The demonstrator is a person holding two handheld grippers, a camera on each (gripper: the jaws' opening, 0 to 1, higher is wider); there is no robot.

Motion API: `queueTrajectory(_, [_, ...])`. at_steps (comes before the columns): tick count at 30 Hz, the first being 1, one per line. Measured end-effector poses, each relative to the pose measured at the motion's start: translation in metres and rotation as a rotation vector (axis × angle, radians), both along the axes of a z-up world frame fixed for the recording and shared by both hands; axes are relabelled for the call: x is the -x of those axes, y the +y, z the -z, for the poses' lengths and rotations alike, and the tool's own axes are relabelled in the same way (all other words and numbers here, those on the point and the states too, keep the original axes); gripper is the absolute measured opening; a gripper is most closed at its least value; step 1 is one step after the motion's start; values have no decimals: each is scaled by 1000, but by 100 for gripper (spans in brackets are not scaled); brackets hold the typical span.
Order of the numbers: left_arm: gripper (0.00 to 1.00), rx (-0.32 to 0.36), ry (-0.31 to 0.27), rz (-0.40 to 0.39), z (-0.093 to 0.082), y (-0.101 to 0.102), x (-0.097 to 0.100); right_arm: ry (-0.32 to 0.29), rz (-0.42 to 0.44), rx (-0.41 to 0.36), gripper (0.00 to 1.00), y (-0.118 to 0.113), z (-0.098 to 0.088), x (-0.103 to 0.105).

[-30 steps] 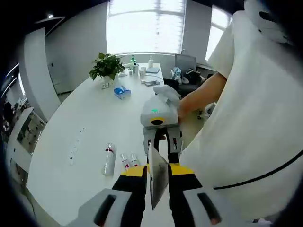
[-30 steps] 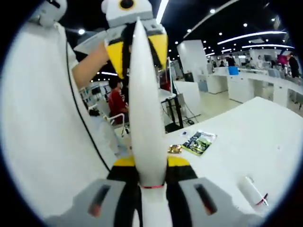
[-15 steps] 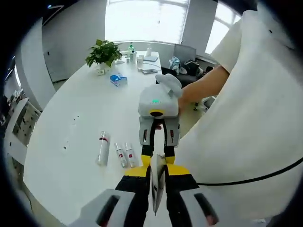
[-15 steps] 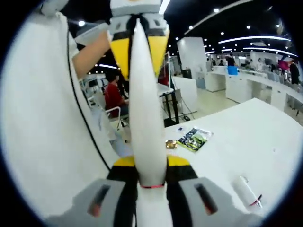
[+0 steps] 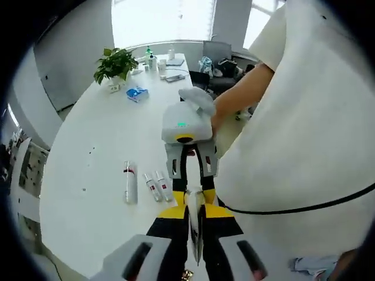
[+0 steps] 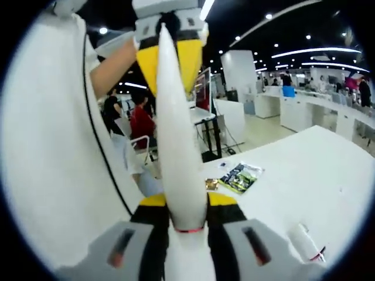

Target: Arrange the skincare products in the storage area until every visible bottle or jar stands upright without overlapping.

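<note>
A white tube (image 6: 176,134) is held between both grippers above a white table (image 5: 82,193). In the right gripper view the right gripper (image 6: 187,225) is pinched on the tube's capped end, jaws pressed against its sides; the tube runs straight up toward 12 o'clock, where its flat tip is clamped by the left gripper (image 6: 169,35), yellow jaws closed on it. In the left gripper view the same tube (image 5: 195,225) is seen edge-on as a thin crimped strip, gripped between the left gripper's (image 5: 195,234) yellow-tipped jaws, with the right gripper (image 5: 190,170) just beyond it at 12 o'clock, carried by a hand (image 5: 225,114) — bare forearm, white shirt (image 5: 304,117) at 3 o'clock.

On the table at 9 o'clock of the tube, three more products lie flat: a larger white bottle (image 5: 129,182) with a red band, and two small vials (image 5: 158,186) side by side just beside it, none overlapping. A similar bottle (image 6: 307,241) is seen lying on its side at 4 o'clock in the right gripper view, with a dark printed packet (image 6: 240,175) further up the table.

Far end of the table — a potted plant (image 5: 112,63), a blue pack (image 5: 136,93), and small bottles too small to be told apart.
</note>
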State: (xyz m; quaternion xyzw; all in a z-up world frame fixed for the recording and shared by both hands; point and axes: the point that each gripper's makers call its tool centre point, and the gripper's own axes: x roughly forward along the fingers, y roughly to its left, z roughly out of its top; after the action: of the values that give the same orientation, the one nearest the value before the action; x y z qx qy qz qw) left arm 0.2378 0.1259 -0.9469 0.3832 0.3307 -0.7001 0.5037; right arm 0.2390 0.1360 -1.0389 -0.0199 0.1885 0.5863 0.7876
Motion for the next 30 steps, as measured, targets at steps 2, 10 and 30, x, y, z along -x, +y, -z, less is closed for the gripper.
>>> queueTrajectory(2, [5, -16, 6, -8, 0, 0, -2, 21, 22, -21, 23, -1, 0, -3])
queueTrajectory(10, [4, -48, -1, 52, 2, -6, -7, 42, 100, -9, 28, -6, 9, -10])
queueTrajectory(30, [3, -160, -62, -4, 58, -13, -75, 118, 450, -54, 41, -71, 25, -16])
